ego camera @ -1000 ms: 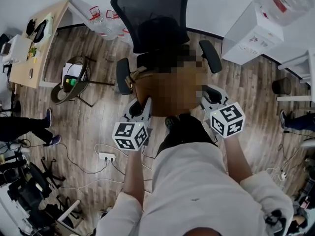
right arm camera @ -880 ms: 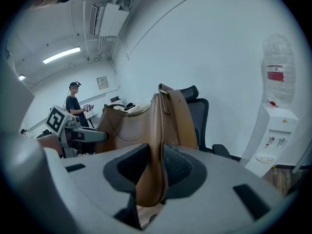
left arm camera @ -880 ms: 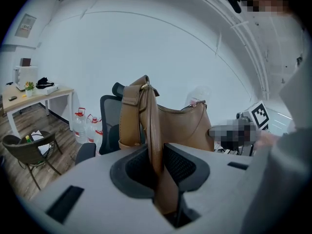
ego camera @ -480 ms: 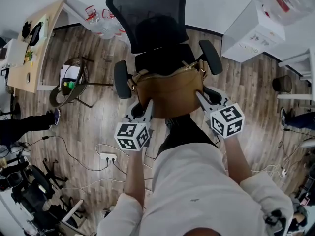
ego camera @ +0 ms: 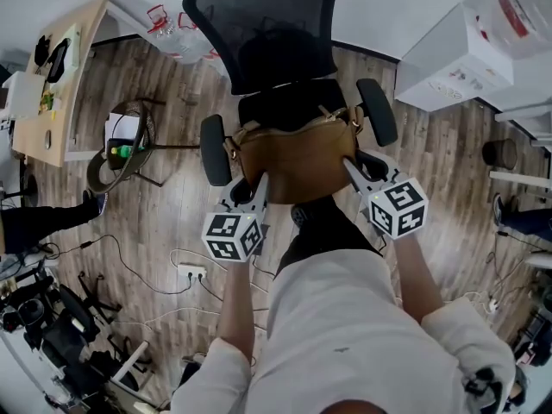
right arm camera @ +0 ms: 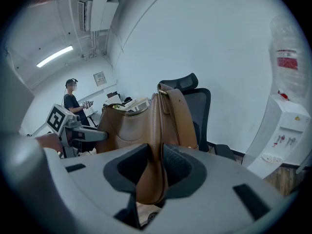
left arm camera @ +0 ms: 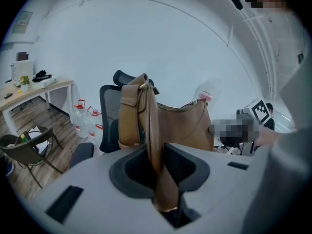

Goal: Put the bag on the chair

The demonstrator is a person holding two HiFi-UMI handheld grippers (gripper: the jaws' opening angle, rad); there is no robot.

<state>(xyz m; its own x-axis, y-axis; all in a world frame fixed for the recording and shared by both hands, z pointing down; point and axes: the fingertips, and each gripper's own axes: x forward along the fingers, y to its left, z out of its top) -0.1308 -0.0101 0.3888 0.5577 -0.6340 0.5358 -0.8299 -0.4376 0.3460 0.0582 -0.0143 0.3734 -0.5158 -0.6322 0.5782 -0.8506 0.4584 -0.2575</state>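
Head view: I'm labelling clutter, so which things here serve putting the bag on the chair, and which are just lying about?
In the job: tan leather bag, black mesh office chair, left gripper and right gripper, each shut on one end of the bag.
Lying about: wooden desk, clear water jugs, white power strip, white water dispenser.

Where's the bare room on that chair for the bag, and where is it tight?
The black seat is bare between the mesh backrest, the two armrests and the brown bag, which the left gripper and right gripper clamp by its ends. Crowded: the floor at picture-left, with a power strip, cables and a folding chair.
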